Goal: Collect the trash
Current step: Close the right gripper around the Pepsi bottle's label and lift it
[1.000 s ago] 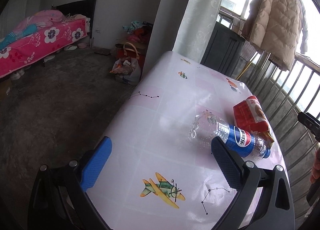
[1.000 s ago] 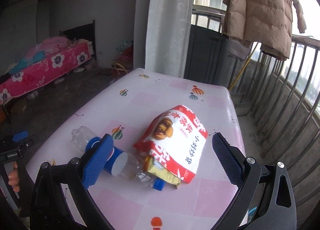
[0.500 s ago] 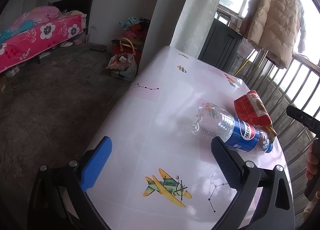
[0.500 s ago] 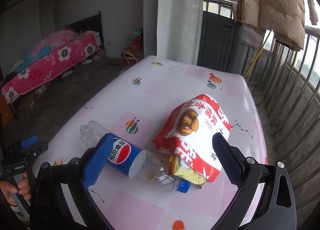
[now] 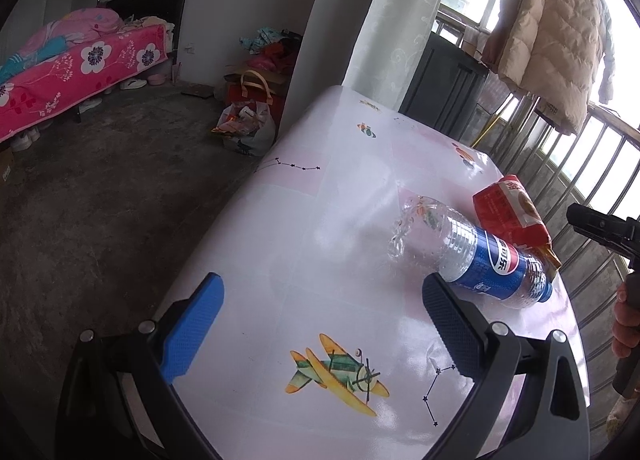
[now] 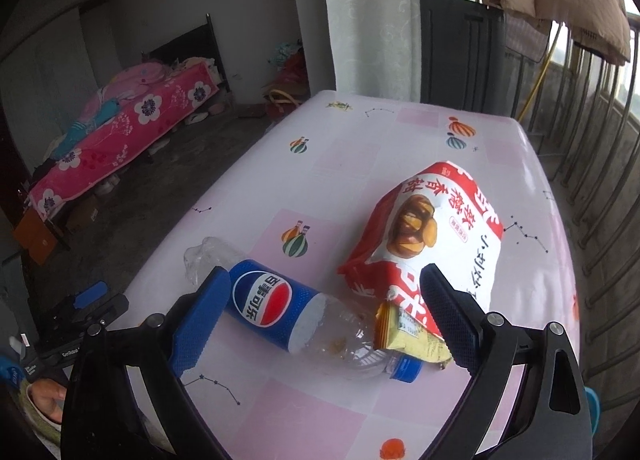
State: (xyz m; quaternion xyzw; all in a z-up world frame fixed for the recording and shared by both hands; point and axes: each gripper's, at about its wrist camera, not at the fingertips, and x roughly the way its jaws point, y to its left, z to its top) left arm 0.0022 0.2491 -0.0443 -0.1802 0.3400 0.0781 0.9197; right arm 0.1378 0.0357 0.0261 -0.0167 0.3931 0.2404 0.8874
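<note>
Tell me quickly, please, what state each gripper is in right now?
Left gripper: open, holding nothing.
Right gripper: open, jaws just been closing around the bottle, not gripping yet.

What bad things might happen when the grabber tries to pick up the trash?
1. The plastic bottle lies on its side, so it may roll away if one finger of the right gripper, whose open jaws have just been closing a little, bumps it.
2. The small yellow wrapper rests against the bottle's neck and might get pinched too.
3. The red snack bag sits close by and could be pushed toward the table edge.
</note>
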